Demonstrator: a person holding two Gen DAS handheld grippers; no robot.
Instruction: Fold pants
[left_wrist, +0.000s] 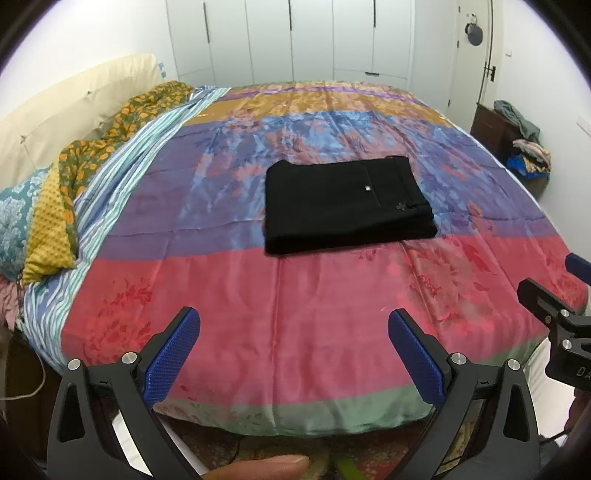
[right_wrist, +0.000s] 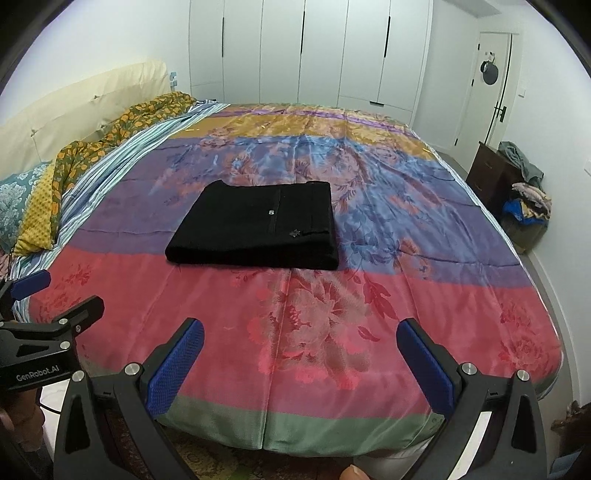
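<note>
Bedroom, white wardrobe doors (right_wrist: 317, 51) along the far wall; working surface a bed under a satin bedspread (right_wrist: 424, 306) in banded colours (green, red, purple, blue, ochre), with patterned pillows (left_wrist: 51, 229) heaped at its left side and a dark side table carrying a heap of clothes (right_wrist: 528, 199) at the right wall. Item: one pair of black pants (right_wrist: 255, 229), lying near the middle of the bedspread across the boundary of the red and purple bands, already reduced to a compact rectangular stack of several layers, edges fairly square, a small metal fastener and a waistband showing on the top face. Step, as judged: folding appears complete, or nearly so; what is left seems at most a smoothing or squaring of the stack, which would call for reaching forward over the red band and pressing lightly without dragging the layers on the slippery satin. Left gripper (left_wrist: 293, 332): jaws spread wide, nothing between them, held low at the near edge of the bed; the pants well beyond its tips and slightly right of centre. Right gripper (right_wrist: 299, 343): jaws likewise spread wide and empty, at the near edge; the pants well ahead, slightly left of centre. Neither gripper touches the pants; the two sit side by side, each visible at the margin of the other's view.
</note>
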